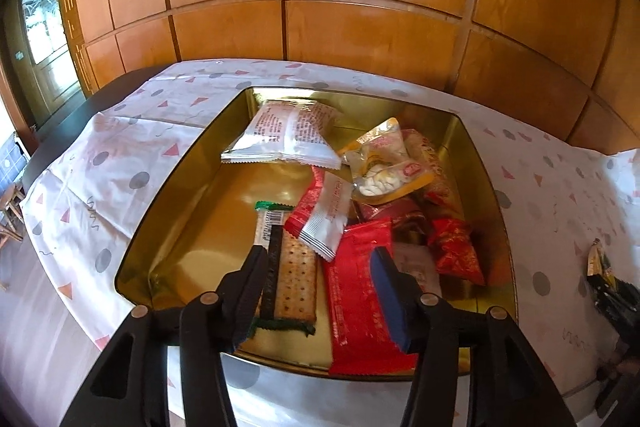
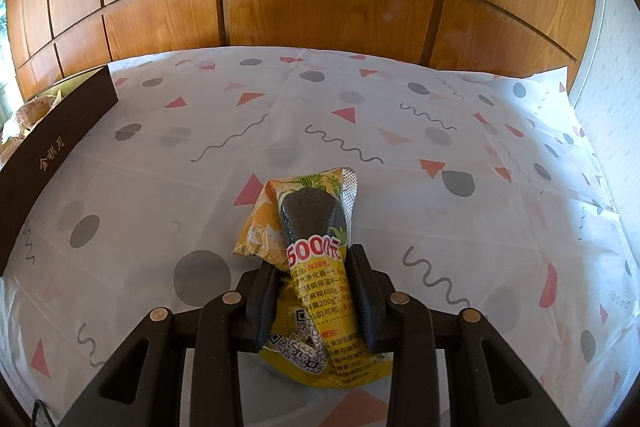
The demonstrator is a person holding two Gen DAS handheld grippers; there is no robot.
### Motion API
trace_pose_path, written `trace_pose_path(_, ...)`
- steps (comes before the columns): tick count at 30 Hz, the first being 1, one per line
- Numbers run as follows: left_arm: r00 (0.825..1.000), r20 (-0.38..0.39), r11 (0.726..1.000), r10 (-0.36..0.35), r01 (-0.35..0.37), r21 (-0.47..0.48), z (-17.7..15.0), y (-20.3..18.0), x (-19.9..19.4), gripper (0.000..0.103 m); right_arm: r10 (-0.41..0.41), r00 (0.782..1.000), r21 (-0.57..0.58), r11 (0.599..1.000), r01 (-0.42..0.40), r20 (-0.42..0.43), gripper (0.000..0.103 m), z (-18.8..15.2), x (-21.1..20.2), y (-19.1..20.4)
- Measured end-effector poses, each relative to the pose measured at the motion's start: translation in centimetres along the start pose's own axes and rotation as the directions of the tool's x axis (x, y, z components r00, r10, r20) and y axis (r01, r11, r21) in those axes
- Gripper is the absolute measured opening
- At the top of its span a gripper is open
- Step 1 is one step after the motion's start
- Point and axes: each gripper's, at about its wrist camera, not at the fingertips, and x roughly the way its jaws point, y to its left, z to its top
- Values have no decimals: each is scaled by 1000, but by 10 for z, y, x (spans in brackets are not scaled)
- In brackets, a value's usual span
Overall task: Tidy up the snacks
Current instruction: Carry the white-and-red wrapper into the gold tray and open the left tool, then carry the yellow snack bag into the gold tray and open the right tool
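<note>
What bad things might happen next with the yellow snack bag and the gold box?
The right gripper pinches the crinkled yellow snack packet off-centre, so it might slip out. The gold metal tin is crowded on its right side, where the long red packet already overhangs the near rim and could get knocked out.

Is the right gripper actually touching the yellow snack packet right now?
Touching. The right wrist view shows the right gripper with both fingers pressed against the sides of the yellow snack packet, pinching it between them above the patterned tablecloth.
</note>
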Motion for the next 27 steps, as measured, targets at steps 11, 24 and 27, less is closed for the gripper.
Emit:
trace_pose_path(11,1000,12,1000,10,-10,-18,-6,9,-6,54,-35,999,3,999,35,-25,33,0,-1,7)
trace_pose_path(24,995,39,986,92,-85,-146,-4,63,-13,56,286,953,-26,957,-290,-102,28,69,-44,81)
trace_pose_path(27,992,52,979,113,-103,-175,-3,77,-18,56,418,902,-95,899,-428,-104,28,93,-62,134)
